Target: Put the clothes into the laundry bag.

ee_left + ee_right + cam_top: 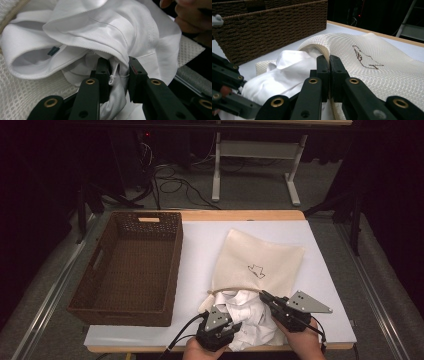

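- High view: cream mesh laundry bag (260,265) lies flat on the white table sheet (200,250), right of the brown wicker basket (131,267). Long axis runs from the far side toward the person; the open mouth points at the near edge.
- High view: white shirt (247,317) spills crumpled out of the mouth, near the front edge. Left gripper (231,324) sits on the shirt's near-left part; right gripper (264,296) sits at the bag's mouth rim, jaws pointing left and away.
- Left gripper view: left gripper (118,75) has its jaws narrow, pinching a bunched fold of the white shirt (100,32) with a small knotted thread between the pads. Shirt collar opens to the left; mesh bag (22,95) lies under it.
- Right gripper view: right gripper (329,67) has its jaws clamped tight on the bag's corded rim (325,51), almost no gap. Bag (382,75) stretches away to the right, its dark embroidered mark (363,60) facing up; the shirt (279,75) lies left of the jaws, the basket (269,27) beyond.
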{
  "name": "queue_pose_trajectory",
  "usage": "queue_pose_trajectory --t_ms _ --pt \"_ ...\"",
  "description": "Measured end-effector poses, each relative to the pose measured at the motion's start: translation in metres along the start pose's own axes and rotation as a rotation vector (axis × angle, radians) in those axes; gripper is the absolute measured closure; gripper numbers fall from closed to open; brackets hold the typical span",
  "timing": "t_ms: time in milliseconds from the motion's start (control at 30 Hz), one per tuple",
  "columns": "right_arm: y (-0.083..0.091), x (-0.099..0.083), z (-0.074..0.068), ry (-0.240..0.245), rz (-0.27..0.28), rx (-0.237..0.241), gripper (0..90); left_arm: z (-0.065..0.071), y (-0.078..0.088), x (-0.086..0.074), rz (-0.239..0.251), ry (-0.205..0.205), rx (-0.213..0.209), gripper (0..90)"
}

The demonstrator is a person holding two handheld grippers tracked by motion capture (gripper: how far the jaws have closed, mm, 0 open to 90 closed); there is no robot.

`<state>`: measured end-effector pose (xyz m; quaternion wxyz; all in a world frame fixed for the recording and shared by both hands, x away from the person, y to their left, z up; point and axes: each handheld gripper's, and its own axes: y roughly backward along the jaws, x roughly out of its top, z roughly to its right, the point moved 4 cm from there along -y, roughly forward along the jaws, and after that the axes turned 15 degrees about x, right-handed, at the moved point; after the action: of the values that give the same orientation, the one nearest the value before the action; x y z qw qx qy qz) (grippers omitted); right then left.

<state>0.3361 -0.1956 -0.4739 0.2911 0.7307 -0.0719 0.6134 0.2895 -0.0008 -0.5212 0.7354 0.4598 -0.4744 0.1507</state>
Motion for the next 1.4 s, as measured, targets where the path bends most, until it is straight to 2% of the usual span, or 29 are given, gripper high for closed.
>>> queue_pose_trajectory --t_ms 433,667,733,933,1267,1400 --pt "-0.003 0.000 -0.004 0.021 -0.011 0.003 88.8 -0.010 0.013 0.013 0.087 0.032 0.020 74.3" --pt "-0.005 0.002 -0.005 0.019 -0.006 0.004 88.8 -0.014 0.016 0.019 0.117 0.044 0.034 74.5" --pt "-0.004 0.002 -0.005 0.019 -0.005 0.005 88.8 -0.015 0.014 0.021 0.123 0.056 0.037 74.6" --pt "-0.003 0.003 -0.003 0.021 0.000 0.013 88.8 -0.014 0.008 0.027 0.137 0.051 0.057 74.6" --pt "-0.002 0.005 -0.002 0.011 0.012 -0.001 88.8 -0.008 -0.016 0.033 0.170 0.069 0.093 74.5" --pt "-0.001 0.005 -0.001 0.005 0.014 0.000 88.8 -0.006 -0.019 0.035 0.172 0.043 0.113 74.5"
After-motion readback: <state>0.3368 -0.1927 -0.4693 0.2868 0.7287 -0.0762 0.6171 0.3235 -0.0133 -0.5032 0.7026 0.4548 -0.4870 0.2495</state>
